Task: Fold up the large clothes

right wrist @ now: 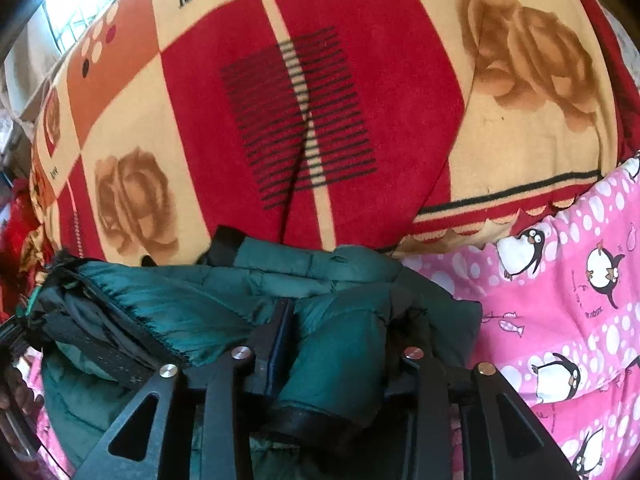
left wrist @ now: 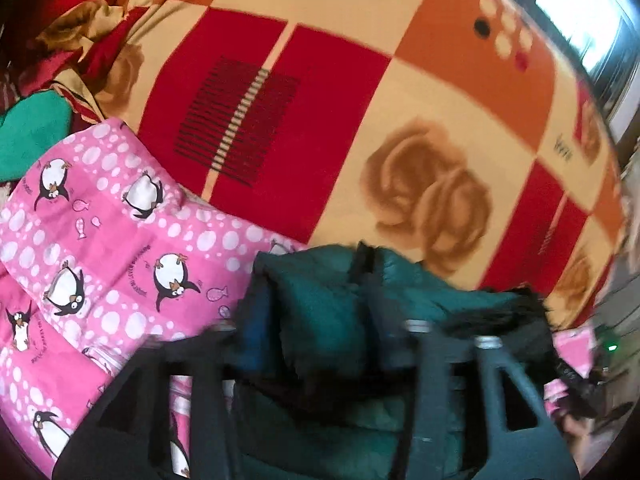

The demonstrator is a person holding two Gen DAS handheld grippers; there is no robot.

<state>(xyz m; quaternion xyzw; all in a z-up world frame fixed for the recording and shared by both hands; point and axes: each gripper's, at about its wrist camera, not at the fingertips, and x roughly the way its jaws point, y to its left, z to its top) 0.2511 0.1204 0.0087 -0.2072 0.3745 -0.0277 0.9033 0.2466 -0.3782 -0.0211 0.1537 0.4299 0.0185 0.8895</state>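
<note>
A dark green padded jacket (left wrist: 320,300) with black trim lies bunched on the pink penguin quilt (left wrist: 100,248). My left gripper (left wrist: 316,320) is closed on a thick fold of the jacket, the fabric filling the space between its fingers. The view is blurred. In the right wrist view the same jacket (right wrist: 224,292) spreads to the left. My right gripper (right wrist: 340,336) is closed on a sleeve-like roll of the jacket, with a black cuff (right wrist: 308,420) hanging near its base. The other gripper's tip shows at the far left edge (right wrist: 16,344).
A red, orange and cream rose-patterned blanket (left wrist: 340,120) covers the bed behind the quilt, also in the right wrist view (right wrist: 320,120). Crumpled clothes and a teal item (left wrist: 32,132) lie at the far left. A window (left wrist: 580,20) is at the upper right.
</note>
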